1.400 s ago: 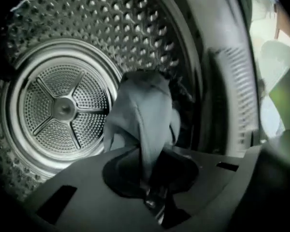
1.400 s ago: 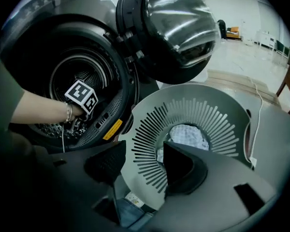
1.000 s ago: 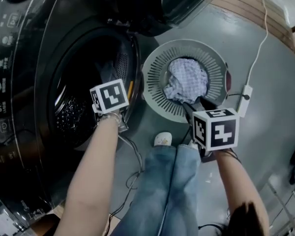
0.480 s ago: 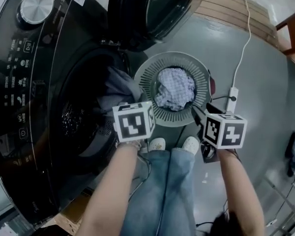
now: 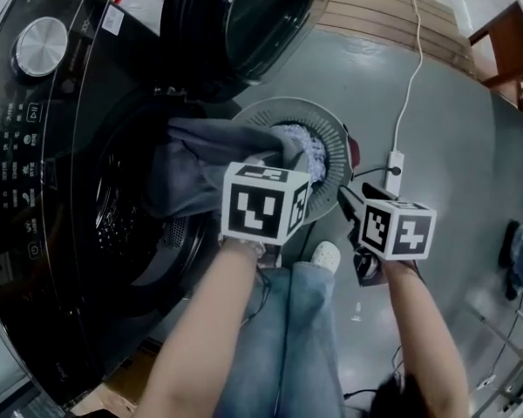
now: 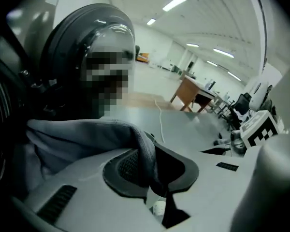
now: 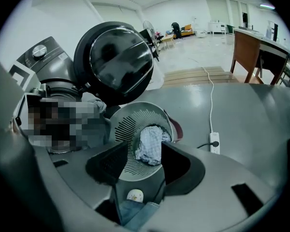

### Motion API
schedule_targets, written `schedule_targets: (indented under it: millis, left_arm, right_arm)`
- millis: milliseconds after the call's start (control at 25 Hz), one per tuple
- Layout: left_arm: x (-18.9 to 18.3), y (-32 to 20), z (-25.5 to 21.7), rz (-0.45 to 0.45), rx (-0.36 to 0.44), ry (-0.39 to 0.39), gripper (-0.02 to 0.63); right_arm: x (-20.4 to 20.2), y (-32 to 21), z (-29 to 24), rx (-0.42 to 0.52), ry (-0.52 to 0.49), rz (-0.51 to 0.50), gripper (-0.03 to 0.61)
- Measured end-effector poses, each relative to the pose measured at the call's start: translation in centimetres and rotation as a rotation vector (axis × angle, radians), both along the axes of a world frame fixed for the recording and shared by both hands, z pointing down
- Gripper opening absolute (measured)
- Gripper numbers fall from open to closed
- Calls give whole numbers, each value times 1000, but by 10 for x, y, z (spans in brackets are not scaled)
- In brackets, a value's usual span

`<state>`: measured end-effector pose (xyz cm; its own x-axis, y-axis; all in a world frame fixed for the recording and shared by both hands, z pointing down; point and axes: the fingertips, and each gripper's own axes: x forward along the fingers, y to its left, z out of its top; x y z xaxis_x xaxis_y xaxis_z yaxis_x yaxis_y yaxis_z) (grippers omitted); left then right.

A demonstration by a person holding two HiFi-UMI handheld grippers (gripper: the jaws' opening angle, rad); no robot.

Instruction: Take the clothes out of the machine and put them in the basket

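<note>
A grey garment stretches from the drum mouth of the black washing machine towards the round slatted basket. My left gripper is shut on a fold of the grey garment; in the left gripper view the jaws pinch that fold. The basket holds a white-and-blue checked cloth, which also shows past the garment. My right gripper hangs open beside the basket on the right, and nothing sits between its jaws.
The machine's round door stands open above the drum. A white power strip with its cable lies on the grey floor right of the basket. The person's jeans and shoe are below. A wooden desk stands far right.
My left gripper came out of the drum and swung right and up towards the basket, dragging the grey garment with it. The right gripper shifted a little and stayed open.
</note>
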<state>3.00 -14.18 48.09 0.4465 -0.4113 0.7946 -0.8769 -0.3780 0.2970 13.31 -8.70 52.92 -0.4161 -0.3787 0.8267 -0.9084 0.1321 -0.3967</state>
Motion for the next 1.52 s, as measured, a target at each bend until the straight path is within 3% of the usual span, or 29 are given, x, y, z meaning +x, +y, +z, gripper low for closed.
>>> schedule_targets:
  millis: [160,280,320,400,480,720,960,1360,1520]
  left_arm:
    - [11,12,5,77,-17,38,52]
    - [0,13,19,45,-8,-6,59]
    - [-6,13,25,38,-9,-28,127]
    - [-18,15,38,39,-19,-77,365]
    - [-37,18,49,32,-14,-156,448]
    - [-114,20,73,-52,-8,-356,521]
    - [-209,25,94,-116,-19,-557,545]
    - [-294,20,113,-163,-67,-734,569]
    - [-304,13,142,-137,-112,-751,569]
  right_arm:
    - [1,-7,3,-5,-32,47,212]
    - [-1,-7,5,-13,-38,64,210]
    - [-2,-7,6,-15,-38,59,210]
    - [-7,-4,9,-20,-34,42,210]
    - [-12,0,13,-29,-30,27,210]
    - [-35,9,29,-52,-30,-8,210]
    - [-68,15,45,-68,-48,-53,210]
    - [-109,19,62,-99,-65,-115,210]
    - [-114,21,70,-113,-61,-139,210]
